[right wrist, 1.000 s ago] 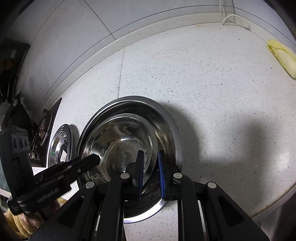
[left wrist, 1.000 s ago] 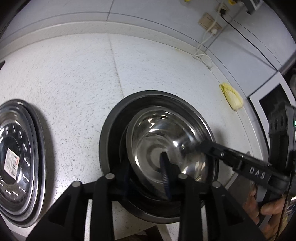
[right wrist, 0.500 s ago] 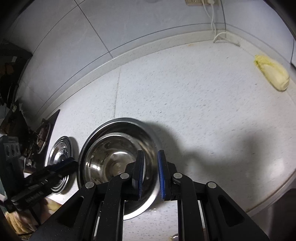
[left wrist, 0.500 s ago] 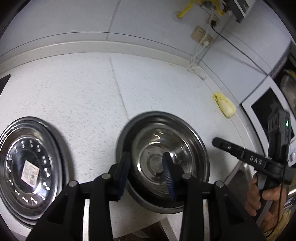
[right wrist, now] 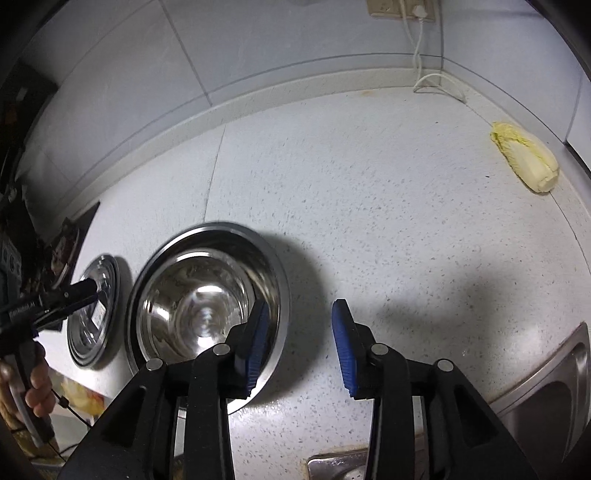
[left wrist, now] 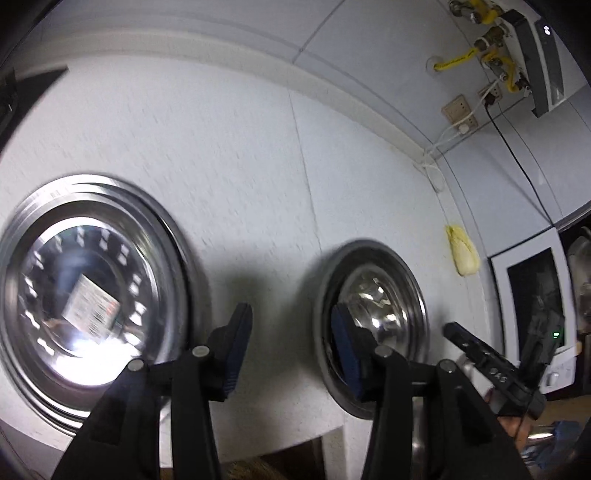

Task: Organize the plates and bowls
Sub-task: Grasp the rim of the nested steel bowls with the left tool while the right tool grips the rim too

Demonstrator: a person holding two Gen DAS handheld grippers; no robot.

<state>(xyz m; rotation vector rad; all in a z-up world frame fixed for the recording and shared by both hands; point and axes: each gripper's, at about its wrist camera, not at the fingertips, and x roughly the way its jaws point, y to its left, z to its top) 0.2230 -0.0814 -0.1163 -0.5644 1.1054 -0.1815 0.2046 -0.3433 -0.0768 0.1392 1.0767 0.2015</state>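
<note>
Nested steel bowls (right wrist: 207, 314) sit on the white speckled counter, a smaller bowl inside a larger one; they also show in the left wrist view (left wrist: 373, 321). A stack of steel plates (left wrist: 88, 299) with a barcode label lies to their left; it also shows in the right wrist view (right wrist: 94, 314). My left gripper (left wrist: 290, 347) is open and empty above the counter between plates and bowls. My right gripper (right wrist: 299, 339) is open and empty, just right of the bowls' rim. Each gripper appears at the edge of the other's view.
A yellow cabbage (right wrist: 524, 162) lies by the back right wall. A steel sink (right wrist: 546, 384) sits at the right front. A microwave (left wrist: 532, 295) stands at the right. Wall sockets with cables (right wrist: 417, 33) are behind. A stove edge (left wrist: 22, 92) is far left.
Both grippers have opened and pulled back from the bowls. The left gripper has swung left, bringing the plate stack into fuller view. The bowls stay nested on the counter.
</note>
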